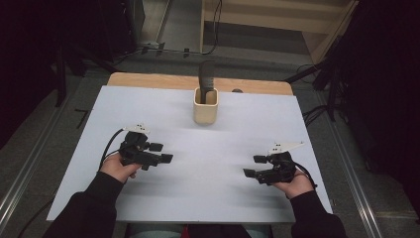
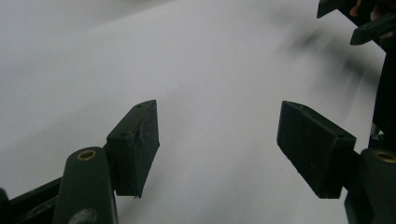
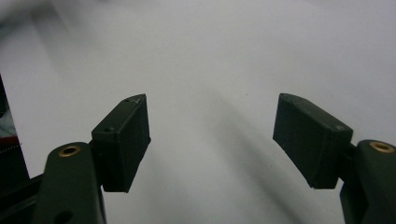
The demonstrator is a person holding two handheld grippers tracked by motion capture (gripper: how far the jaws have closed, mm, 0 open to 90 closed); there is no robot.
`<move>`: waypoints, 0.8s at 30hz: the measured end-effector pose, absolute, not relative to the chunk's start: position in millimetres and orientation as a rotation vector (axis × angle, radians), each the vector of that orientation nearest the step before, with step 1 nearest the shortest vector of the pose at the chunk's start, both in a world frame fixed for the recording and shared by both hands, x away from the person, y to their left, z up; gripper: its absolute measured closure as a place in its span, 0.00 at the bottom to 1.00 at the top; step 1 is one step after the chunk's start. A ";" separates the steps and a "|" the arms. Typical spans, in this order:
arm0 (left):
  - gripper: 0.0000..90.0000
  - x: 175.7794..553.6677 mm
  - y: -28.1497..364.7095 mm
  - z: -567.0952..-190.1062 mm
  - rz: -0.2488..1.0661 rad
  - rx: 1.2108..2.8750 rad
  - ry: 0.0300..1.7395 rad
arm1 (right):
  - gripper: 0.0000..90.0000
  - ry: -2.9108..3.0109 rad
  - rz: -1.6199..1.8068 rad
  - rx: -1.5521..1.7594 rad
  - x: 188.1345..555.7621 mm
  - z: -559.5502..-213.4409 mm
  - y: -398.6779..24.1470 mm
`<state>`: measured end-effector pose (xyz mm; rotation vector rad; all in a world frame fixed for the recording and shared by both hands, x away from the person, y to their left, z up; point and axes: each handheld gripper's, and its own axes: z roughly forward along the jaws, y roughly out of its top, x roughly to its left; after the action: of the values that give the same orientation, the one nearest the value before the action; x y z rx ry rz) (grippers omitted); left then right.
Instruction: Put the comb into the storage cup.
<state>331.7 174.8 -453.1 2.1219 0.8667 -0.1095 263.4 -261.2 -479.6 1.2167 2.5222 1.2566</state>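
A cream cup stands at the back middle of the white tabletop, and a black comb sticks up out of it. My left gripper hovers over the left part of the table, jaws open and pointing right, with nothing between them. My right gripper sits over the right part, open and pointing left, also empty. In the left gripper view my left gripper frames bare white surface, with the right gripper's fingertips at the top right corner. In the right gripper view my right gripper frames bare tabletop.
A wooden strip runs along the table's far edge, with a small dark knob on it. Dark stands and cables ring the table on the floor. A wide stretch of white surface lies between the two grippers.
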 end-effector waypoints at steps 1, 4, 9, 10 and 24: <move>0.34 330.5 175.7 -453.4 -0.109 2.125 0.867 | 0.28 2.522 1.258 1.218 263.3 -479.5 -261.2; 0.34 326.8 177.4 -454.0 -0.107 2.129 0.865 | 0.28 2.526 1.257 1.221 262.9 -479.7 -261.1; 0.34 320.9 179.1 -454.2 -0.103 2.135 0.860 | 0.28 2.529 1.255 1.218 263.2 -480.1 -261.4; 0.34 320.2 179.4 -454.3 -0.102 2.135 0.858 | 0.28 2.528 1.255 1.220 263.2 -480.1 -261.6; 0.32 306.5 186.3 -456.0 -0.082 2.154 0.845 | 0.27 2.518 1.257 1.228 263.2 -480.6 -263.1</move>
<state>306.5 186.3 -456.0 2.1544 0.8447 -0.0819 263.2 -263.1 -480.6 1.2279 2.5179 1.2573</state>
